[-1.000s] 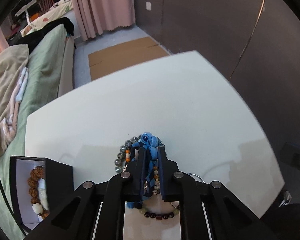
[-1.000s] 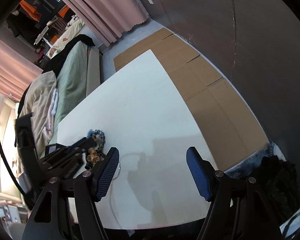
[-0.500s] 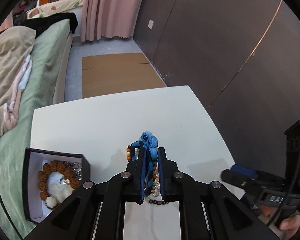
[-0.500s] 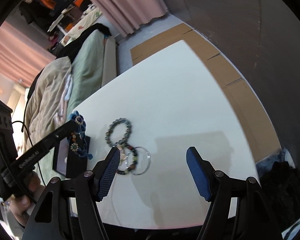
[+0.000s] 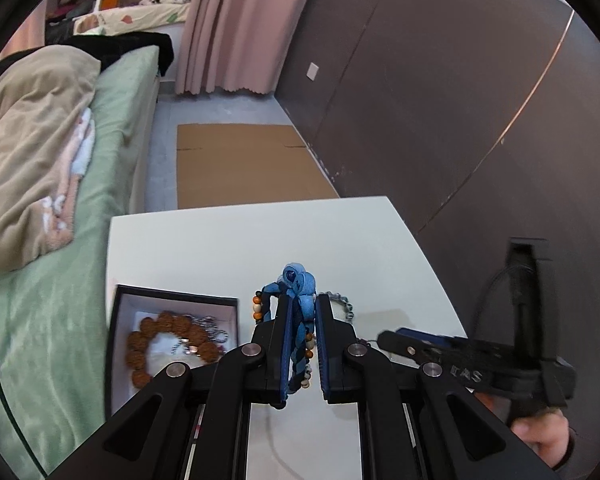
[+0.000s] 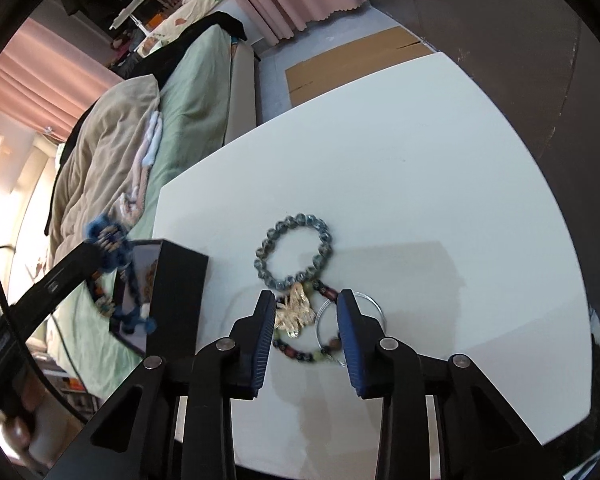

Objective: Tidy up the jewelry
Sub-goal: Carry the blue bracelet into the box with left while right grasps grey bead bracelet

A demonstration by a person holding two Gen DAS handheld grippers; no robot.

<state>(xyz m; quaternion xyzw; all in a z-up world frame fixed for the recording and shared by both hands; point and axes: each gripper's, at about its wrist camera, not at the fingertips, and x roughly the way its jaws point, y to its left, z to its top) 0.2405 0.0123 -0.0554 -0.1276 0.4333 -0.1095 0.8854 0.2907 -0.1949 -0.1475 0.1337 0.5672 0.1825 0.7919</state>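
My left gripper (image 5: 302,308) is shut on a blue braided bracelet (image 5: 300,284) with small orange and white beads, held up in the air. In the right wrist view the blue bracelet (image 6: 110,240) hangs over the open black box (image 6: 180,292). The box (image 5: 172,300) holds a brown bead bracelet (image 5: 168,340). My right gripper (image 6: 306,300) hovers over a jewelry pile with its jaws closing. A gold ornament (image 6: 294,312), a silver bangle (image 6: 350,316) and a dark bead bracelet (image 6: 300,354) lie between the jaws, and no pad presses on them. A grey-green bead bracelet (image 6: 294,252) lies just beyond.
The white table (image 6: 420,160) has a dark wall (image 5: 460,120) close on its right. A bed with a green sheet (image 5: 60,300) and a beige blanket runs along its left. Cardboard (image 5: 244,164) lies on the floor beyond. A hand (image 5: 540,440) grips the right tool.
The left gripper has risen and carried the blue bracelet leftward to the box. The right gripper has moved left over the jewelry pile and its jaws have narrowed.
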